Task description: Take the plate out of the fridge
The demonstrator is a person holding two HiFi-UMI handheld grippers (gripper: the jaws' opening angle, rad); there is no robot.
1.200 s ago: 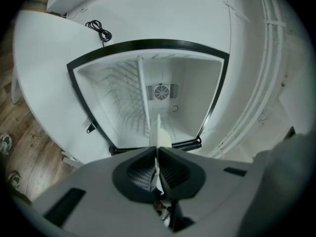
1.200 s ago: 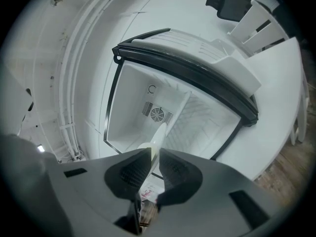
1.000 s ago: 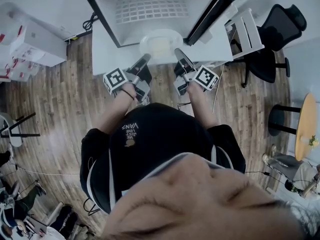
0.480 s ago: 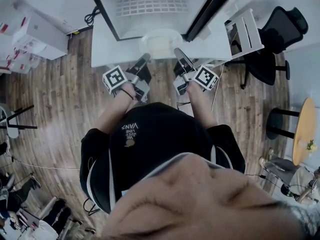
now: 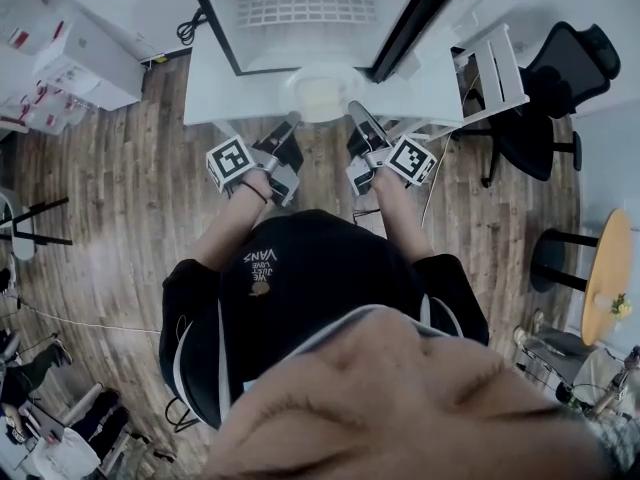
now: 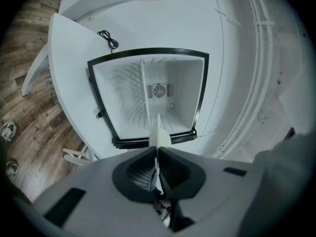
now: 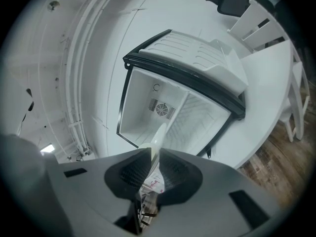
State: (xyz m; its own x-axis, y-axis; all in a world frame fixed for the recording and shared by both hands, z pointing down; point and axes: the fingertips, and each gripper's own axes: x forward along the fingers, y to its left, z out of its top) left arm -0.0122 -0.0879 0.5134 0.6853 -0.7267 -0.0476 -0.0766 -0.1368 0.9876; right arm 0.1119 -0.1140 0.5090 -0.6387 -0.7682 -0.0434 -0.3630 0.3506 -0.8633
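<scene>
The person is standing in front of a small fridge (image 5: 312, 13) that is sitting on a white table (image 5: 215, 93), and its door (image 5: 410, 30) is hanging wide open at the right side. The plate (image 5: 318, 93), white and round, is already outside the fridge: it is hanging just in front of the open mouth, above the front part of the table, between the two claws. The left gripper (image 5: 291, 119) is biting the plate on its left rim and the right gripper (image 5: 356, 110) is biting it on its right rim, both pointing level toward the fridge. In the left gripper view the left gripper (image 6: 157, 149) is showing its jaws pressed together on the thin edge of the plate (image 6: 159, 131), which is standing out between them like a blade. In the right gripper view the right gripper (image 7: 154, 154) is doing the same, its jaws closed on the plate (image 7: 159, 135). Behind the plate, both gripper views are looking into the white inside of the fridge (image 6: 128, 93), where a round fan grille (image 6: 159, 90) is sitting on the back wall. A black cable (image 6: 107, 37) is lying on the table beside the fridge. A black office chair (image 5: 560, 68) is standing on the wooden floor (image 5: 120, 198) at the right.
</scene>
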